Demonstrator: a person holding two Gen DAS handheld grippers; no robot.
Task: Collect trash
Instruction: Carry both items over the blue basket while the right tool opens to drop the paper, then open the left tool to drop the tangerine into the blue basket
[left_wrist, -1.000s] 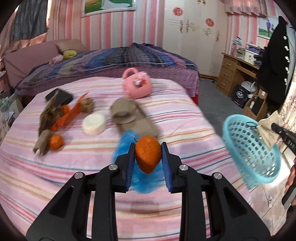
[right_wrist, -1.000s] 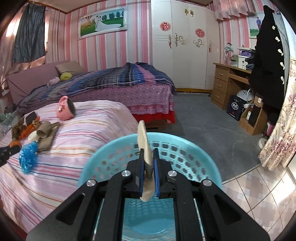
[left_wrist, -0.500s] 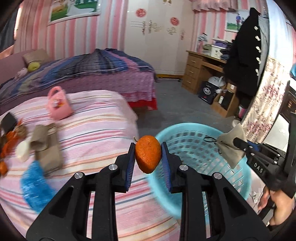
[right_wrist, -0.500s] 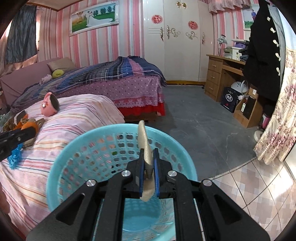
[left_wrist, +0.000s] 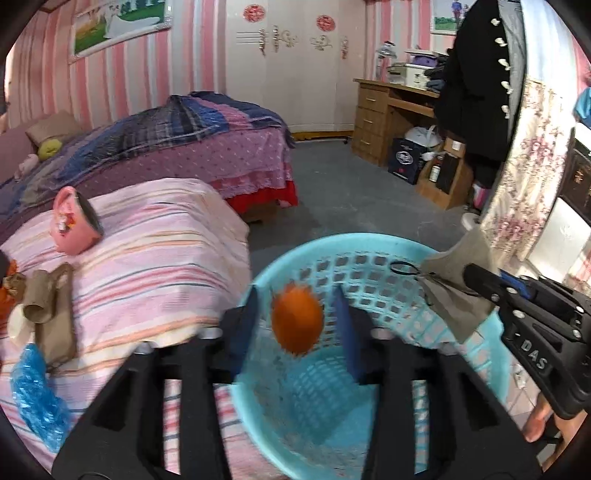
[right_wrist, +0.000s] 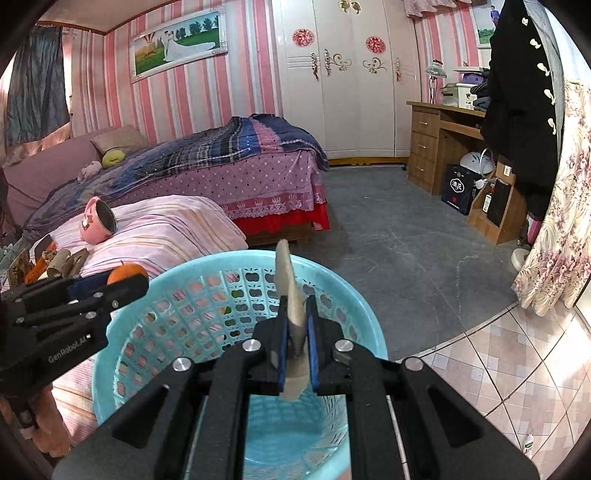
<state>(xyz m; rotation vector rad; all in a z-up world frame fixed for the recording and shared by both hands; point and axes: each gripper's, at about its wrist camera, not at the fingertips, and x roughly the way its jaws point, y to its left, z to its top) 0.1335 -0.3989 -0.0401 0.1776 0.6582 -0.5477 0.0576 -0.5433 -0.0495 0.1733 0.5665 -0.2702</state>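
A light blue plastic basket (left_wrist: 351, 242) (right_wrist: 192, 317) hangs beside the striped bed. My right gripper (right_wrist: 295, 317) (left_wrist: 476, 277) is shut on a grey cloth tab (right_wrist: 286, 273) (left_wrist: 454, 291) fixed at its rim and holds the basket by it. My left gripper (left_wrist: 295, 306) (right_wrist: 110, 284) is above the basket's left side. Its jaws are opening. An orange fruit (left_wrist: 297, 319) (right_wrist: 125, 273) sits blurred between them, with a gap on each side, so the pads no longer press on it.
On the pink striped bed (left_wrist: 155, 258) lie a pink cup (left_wrist: 72, 225), brown paper tubes (left_wrist: 48, 306) and a blue plastic wrap (left_wrist: 37, 395). A second bed stands behind it. Grey floor and a wooden desk (right_wrist: 439, 136) are to the right.
My left gripper swung right with the orange, from over the bed to over the basket, and its jaws have spread off the fruit. The right gripper has kept its hold on the tab.
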